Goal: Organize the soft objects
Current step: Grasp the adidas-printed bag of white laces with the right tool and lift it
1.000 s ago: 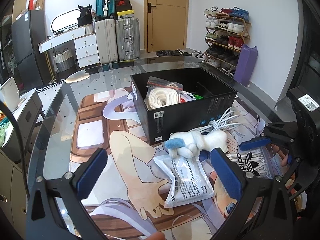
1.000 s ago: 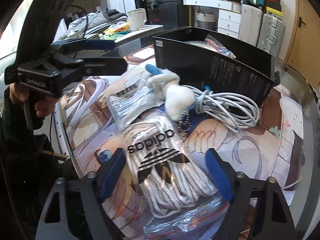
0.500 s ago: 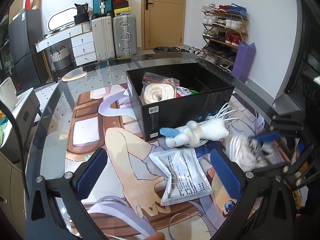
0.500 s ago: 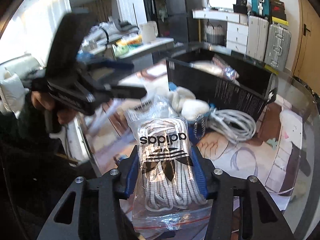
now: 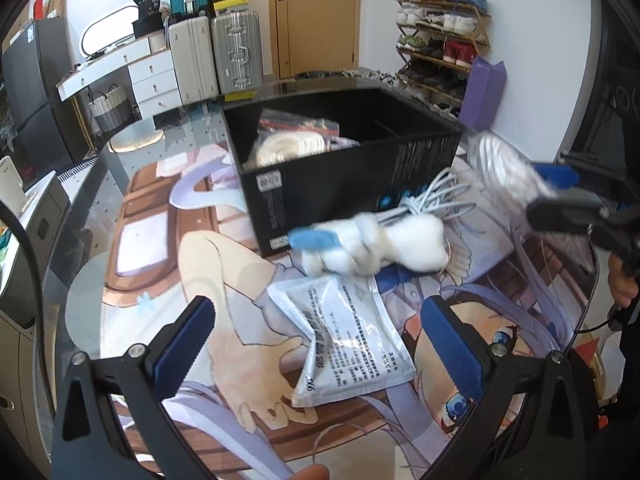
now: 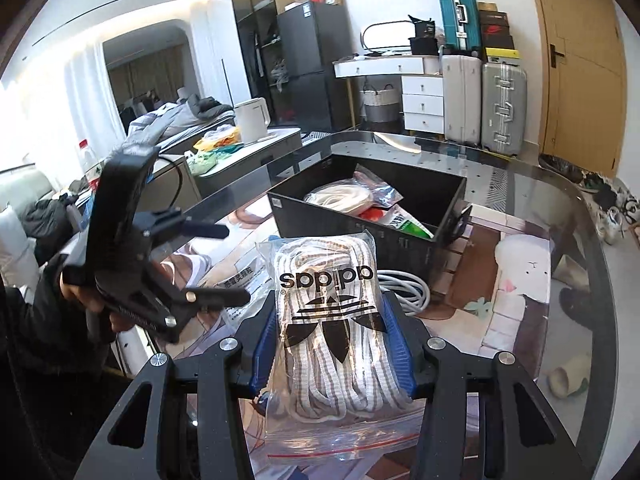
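Observation:
My right gripper [image 6: 330,344] is shut on a clear bag of white laces with a black adidas logo [image 6: 332,320], held in the air in front of the black box [image 6: 360,232]; the bag shows blurred in the left wrist view [image 5: 508,168]. The black box [image 5: 344,184] holds a bagged white rope [image 5: 288,148] and other packets. My left gripper [image 5: 316,344] is open and empty above a white printed pouch [image 5: 348,340]. A white plush toy with a blue part [image 5: 372,244] and a coiled white cable [image 5: 436,200] lie beside the box.
The glass table [image 6: 568,280] has a printed anime mat [image 5: 224,280] under everything. Suitcases [image 5: 236,52], a white drawer desk [image 5: 132,72] and a shoe rack [image 5: 440,40] stand beyond the table. A kettle [image 6: 252,120] sits on a side counter.
My right gripper closed on the laces bag, lifted it off the table and carried it up toward the black box. My left gripper stayed open and shifted slightly.

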